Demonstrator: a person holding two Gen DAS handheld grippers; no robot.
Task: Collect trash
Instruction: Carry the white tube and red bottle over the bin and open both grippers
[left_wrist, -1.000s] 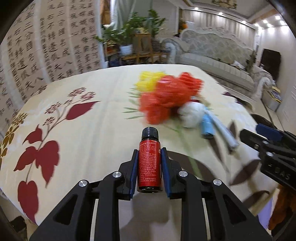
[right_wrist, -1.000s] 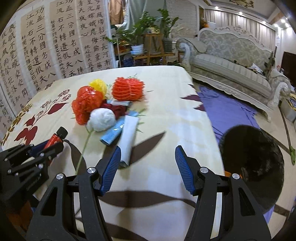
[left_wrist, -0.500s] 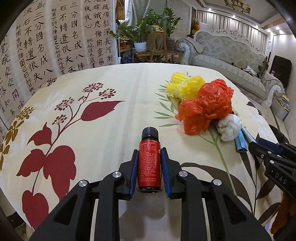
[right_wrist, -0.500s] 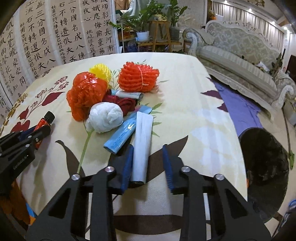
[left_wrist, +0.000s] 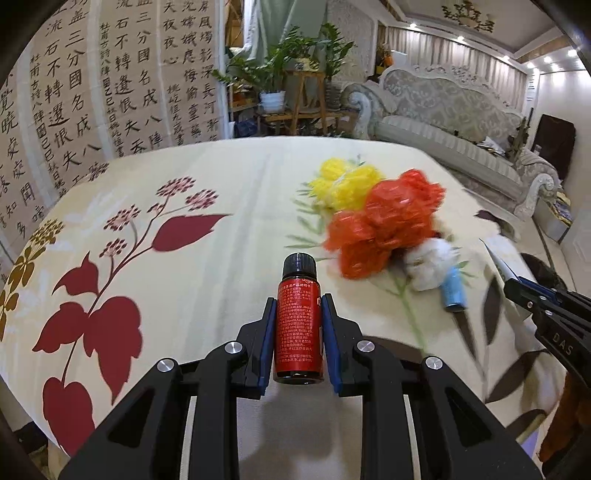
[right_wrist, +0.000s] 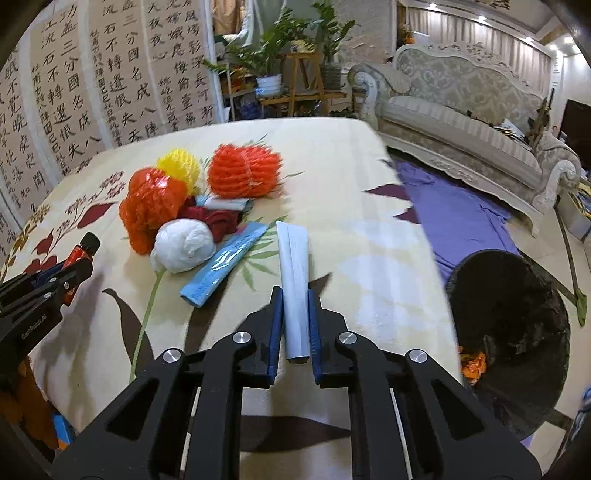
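Observation:
My left gripper (left_wrist: 298, 306) is shut on a small red bottle (left_wrist: 298, 325) with a black cap, held above the table. My right gripper (right_wrist: 295, 299) is shut on a white flat tube (right_wrist: 293, 273), lifted off the cloth. On the table lies a trash pile: an orange plastic bag (right_wrist: 151, 206), a yellow net (right_wrist: 179, 168), an orange net (right_wrist: 243, 171), a white wad (right_wrist: 183, 245), a dark red rag (right_wrist: 214, 219) and a blue wrapper (right_wrist: 221, 267). A black bin (right_wrist: 511, 325) stands on the floor to the right of the table.
The table carries a cream cloth (left_wrist: 221, 192) with red leaf print. A calligraphy screen (left_wrist: 92, 92) stands at the left and back. A sofa (right_wrist: 461, 122), plants (right_wrist: 280, 48) and a purple floor cloth (right_wrist: 454, 218) lie beyond the table.
My right gripper moved in from open, closed on the white tube and lifted it. My left gripper keeps the red bottle and has swung slightly.

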